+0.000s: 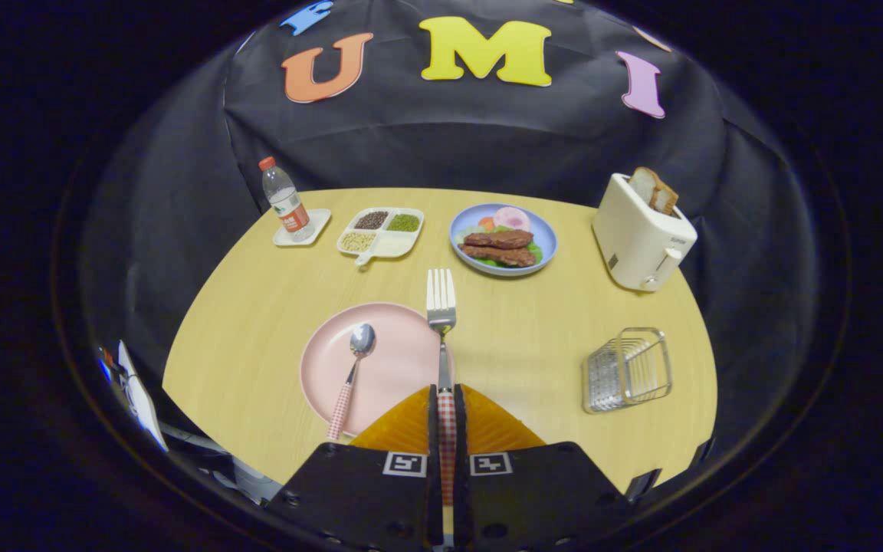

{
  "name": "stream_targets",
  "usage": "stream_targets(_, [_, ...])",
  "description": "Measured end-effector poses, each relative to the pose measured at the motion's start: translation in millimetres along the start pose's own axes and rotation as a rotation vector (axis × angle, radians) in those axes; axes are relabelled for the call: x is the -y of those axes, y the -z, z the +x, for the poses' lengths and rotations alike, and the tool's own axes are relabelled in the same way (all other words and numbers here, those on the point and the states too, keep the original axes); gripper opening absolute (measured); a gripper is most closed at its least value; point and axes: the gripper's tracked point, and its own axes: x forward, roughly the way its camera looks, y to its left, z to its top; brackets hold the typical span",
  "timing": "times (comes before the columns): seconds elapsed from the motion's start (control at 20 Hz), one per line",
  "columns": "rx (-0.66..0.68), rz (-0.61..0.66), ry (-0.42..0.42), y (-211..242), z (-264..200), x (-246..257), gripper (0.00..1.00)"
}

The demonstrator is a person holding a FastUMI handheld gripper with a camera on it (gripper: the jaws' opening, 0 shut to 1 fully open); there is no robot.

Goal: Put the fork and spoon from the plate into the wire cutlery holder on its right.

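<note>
My gripper is shut on the red-checked handle of the fork. The fork points straight ahead from the fingers, tines forward, held above the right edge of the pink plate. On that plate lies the spoon, its bowl pointing away and its checked handle reaching toward the near rim. The wire cutlery holder stands on the wooden table to the right of the plate and of my fingers, with nothing visible inside it.
Beyond the fork sits a blue plate of food. A divided white tray and a water bottle on a small dish stand at the far left. A white toaster with bread stands far right, behind the holder.
</note>
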Motion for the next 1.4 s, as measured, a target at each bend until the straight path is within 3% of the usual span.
stream_targets(0.45, [-0.097, 0.013, 0.028, -13, -58, 117, 0.06])
stream_targets(0.8, [-0.380, 0.025, -0.021, 3, -76, 181, 0.06])
stream_targets(1.2, [-0.692, 0.078, -0.074, 23, -41, 200, 0.05])
stream_targets(1.4, [-0.821, 0.113, -0.053, 28, -14, 203, 0.06])
